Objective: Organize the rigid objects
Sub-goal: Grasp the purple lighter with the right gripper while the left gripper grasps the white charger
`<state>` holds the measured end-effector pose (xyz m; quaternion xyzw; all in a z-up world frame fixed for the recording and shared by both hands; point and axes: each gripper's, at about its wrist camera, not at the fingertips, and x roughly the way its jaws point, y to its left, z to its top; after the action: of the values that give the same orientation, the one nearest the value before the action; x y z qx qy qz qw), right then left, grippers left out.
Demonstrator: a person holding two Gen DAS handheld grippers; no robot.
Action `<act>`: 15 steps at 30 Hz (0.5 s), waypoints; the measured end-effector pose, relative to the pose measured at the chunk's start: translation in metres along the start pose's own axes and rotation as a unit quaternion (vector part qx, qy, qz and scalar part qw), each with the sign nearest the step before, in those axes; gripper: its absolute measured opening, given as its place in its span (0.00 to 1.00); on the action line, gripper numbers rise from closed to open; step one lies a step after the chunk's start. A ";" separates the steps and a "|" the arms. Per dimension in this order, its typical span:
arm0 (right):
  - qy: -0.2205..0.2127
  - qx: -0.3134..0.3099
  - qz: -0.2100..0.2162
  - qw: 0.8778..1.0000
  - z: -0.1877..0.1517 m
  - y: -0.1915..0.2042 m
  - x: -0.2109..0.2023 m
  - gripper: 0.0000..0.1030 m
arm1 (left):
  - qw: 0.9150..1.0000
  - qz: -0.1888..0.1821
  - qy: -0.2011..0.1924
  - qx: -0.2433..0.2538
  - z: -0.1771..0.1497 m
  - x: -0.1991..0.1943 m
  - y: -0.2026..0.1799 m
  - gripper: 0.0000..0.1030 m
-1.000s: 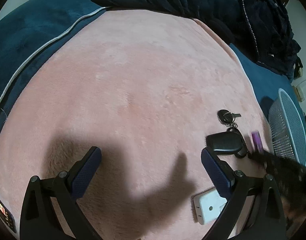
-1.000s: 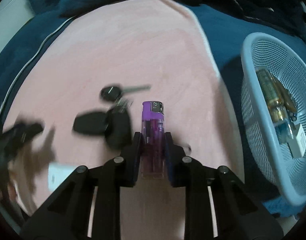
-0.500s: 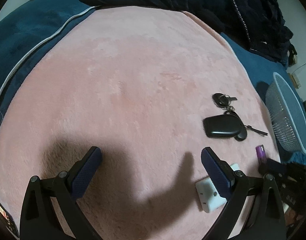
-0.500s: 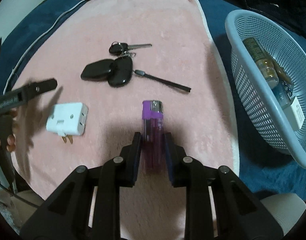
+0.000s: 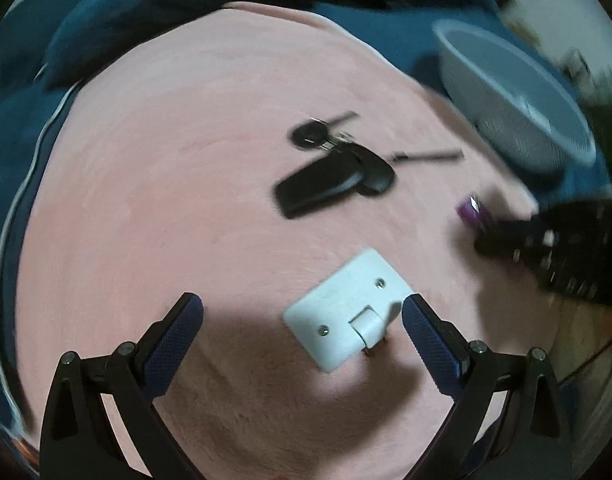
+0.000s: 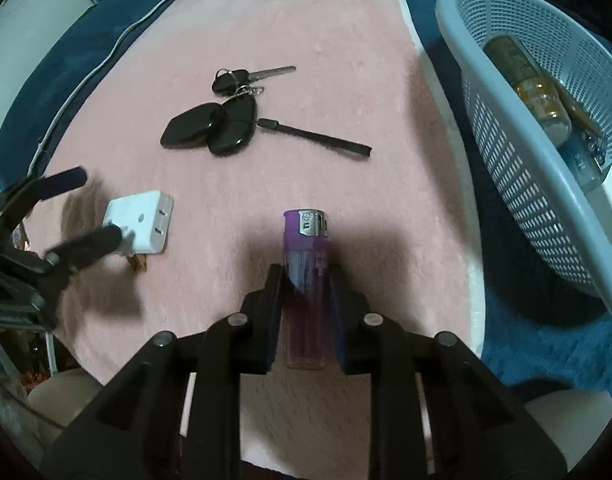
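Note:
My right gripper [image 6: 306,276] is shut on a purple lighter [image 6: 307,256] and holds it above the pink blanket [image 6: 306,40]. My left gripper [image 5: 302,320] is open, its fingers on either side of a white plug adapter [image 5: 346,308], which also shows in the right wrist view [image 6: 140,224]. A black key fob with keys [image 5: 334,176] lies beyond it, also seen in the right wrist view [image 6: 210,128]. The lighter [image 5: 472,212] and right gripper show blurred at the right of the left wrist view.
A pale blue mesh basket [image 6: 518,128] stands on the right on the dark blue cover, holding a small bottle [image 6: 530,80] and other items. It also shows in the left wrist view [image 5: 506,88]. A black strap [image 6: 314,136] trails from the keys.
My left gripper has swung right and forward so the white adapter now lies between its open fingers. My right gripper has lifted back with the lighter still in it.

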<state>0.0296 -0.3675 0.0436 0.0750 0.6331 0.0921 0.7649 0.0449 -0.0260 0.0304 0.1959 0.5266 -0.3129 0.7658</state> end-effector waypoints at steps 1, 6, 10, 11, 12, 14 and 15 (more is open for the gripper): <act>0.000 0.001 0.003 1.000 0.000 -0.001 0.000 0.22 | 1.000 -0.001 0.009 0.017 0.001 0.003 -0.003 0.97; 0.001 0.015 0.013 1.000 0.008 -0.010 0.000 0.22 | 0.994 -0.037 0.050 0.095 0.012 0.019 -0.014 0.83; 0.001 0.015 0.016 1.000 0.009 -0.011 -0.002 0.22 | 0.990 -0.011 0.083 0.117 0.015 0.029 -0.025 0.70; 0.002 0.016 0.018 1.000 0.010 -0.012 -0.001 0.22 | 0.992 -0.007 0.084 0.097 0.017 0.029 -0.025 0.67; 0.002 0.017 0.019 1.000 0.011 -0.012 -0.001 0.22 | 0.994 -0.002 0.081 0.072 0.018 0.028 -0.023 0.65; 0.002 0.017 0.021 1.000 0.012 -0.013 -0.001 0.22 | 0.997 0.011 0.072 -0.009 0.016 0.024 -0.015 0.63; 0.002 0.017 0.022 1.000 0.012 -0.014 -0.001 0.22 | 0.995 0.013 0.069 -0.070 0.013 0.024 -0.008 0.63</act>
<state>0.0416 -0.3813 0.0435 0.1017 0.6342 0.0981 0.7601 0.0537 -0.0466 0.0135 0.1699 0.5963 -0.2507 0.7434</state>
